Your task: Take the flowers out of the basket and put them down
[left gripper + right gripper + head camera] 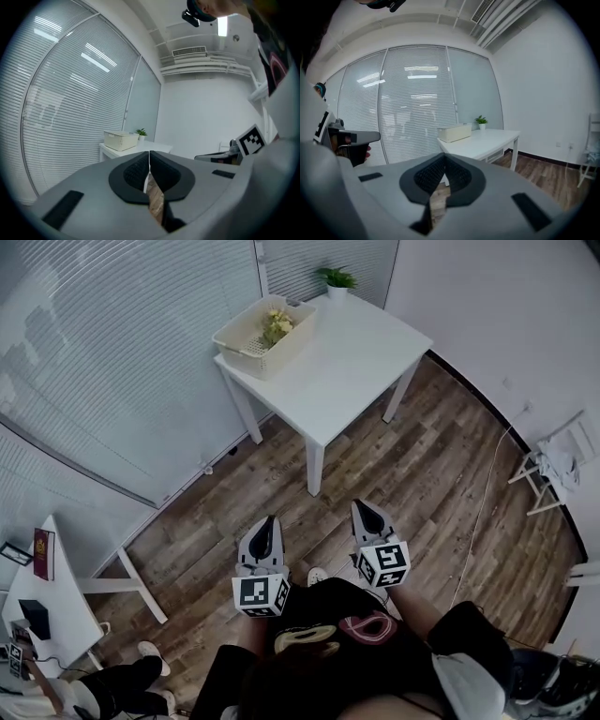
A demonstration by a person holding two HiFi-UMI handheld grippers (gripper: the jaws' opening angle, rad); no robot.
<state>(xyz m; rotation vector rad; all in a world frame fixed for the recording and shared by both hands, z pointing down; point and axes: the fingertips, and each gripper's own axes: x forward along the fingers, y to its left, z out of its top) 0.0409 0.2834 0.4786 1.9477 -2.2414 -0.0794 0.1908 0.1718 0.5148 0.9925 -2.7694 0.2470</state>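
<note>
A cream basket [265,334] stands on the left end of a white table [347,362] at the far side of the room, with pale yellow flowers [277,326] inside it. My left gripper [266,524] and right gripper [368,511] hang side by side over the wooden floor, well short of the table. Both point toward it. In the left gripper view the left gripper [149,157] has its jaws shut and empty, with the basket [120,139] small in the distance. The right gripper [444,161] is likewise shut on nothing, and the basket [453,132] lies far ahead.
A small potted plant [337,279] stands at the table's back corner. Glass walls with blinds [112,362] run along the left. A white folding rack [553,460] stands at the right wall. A second white desk [56,606] and a person's legs [122,681] are at the lower left.
</note>
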